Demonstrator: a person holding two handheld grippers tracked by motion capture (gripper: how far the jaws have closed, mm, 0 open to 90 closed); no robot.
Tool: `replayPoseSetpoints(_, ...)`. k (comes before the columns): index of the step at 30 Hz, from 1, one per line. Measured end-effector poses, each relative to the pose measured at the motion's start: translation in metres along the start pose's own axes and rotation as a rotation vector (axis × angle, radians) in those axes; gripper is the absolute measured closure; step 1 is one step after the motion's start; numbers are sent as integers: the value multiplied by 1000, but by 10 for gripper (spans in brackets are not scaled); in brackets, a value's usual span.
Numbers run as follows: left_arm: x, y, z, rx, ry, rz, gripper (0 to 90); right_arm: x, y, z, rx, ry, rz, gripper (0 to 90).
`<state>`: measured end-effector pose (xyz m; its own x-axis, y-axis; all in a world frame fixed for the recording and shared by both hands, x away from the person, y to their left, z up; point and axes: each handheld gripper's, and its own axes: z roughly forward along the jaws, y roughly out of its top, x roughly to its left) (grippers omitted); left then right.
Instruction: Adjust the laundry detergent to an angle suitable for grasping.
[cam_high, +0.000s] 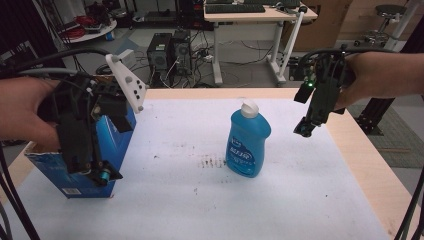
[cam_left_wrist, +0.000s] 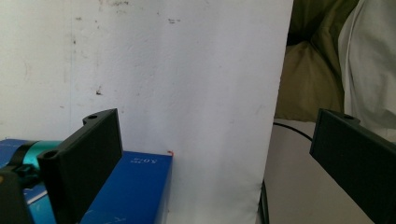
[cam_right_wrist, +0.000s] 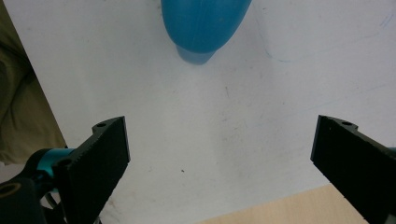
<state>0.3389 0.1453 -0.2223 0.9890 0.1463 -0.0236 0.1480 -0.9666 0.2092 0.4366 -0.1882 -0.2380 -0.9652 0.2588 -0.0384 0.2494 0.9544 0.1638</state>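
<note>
**Two open grippers, one bottle waiting in the middle**

Two things sit on the bench (cam_high: 310, 200) right now, so let's take them big to small. Biggest is the white sheet covering the bench top, scuffed with dark marks near its centre. Next, the blue box (cam_high: 107, 150) at the near left, standing open-topped on the sheet, with the left gripper (cam_high: 100, 175) hanging right in front of it, pointed down. In the left gripper view its jaws stand wide apart with nothing between them, one corner of the box just beside the left-hand jaw.

Then the blue bottle (cam_high: 247, 142), upright near the middle of the sheet, white cap (cam_high: 249, 108) on top, long axis straight up and down. It stands alone, well apart from the box.

Over on the right, the right gripper (cam_high: 304, 129) hovers above the sheet's right edge, angled down and inward. Its jaws are spread wide too, empty, and in the right gripper view the bottle (cam_right_wrist: 203, 28) lies straight ahead at the far end of the gap between them.

That's the relation that counts: the bottle is to the left of the right gripper, and that gripper looks the nearer of the two and already faces it. I'd judge a sideways approach to the bottle's body as the likely next move.
</note>
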Motion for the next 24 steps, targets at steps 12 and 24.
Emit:
replayPoseSetpoints(12, 1, 1, -2, -10, 8, 3, 24, 3, -5, -6, -15, -13, 10, 36)
replayPoseSetpoints(24, 1, 0, -2, -21, 17, -14, 24, 11, -6, -4, -17, -20, 10, 36)
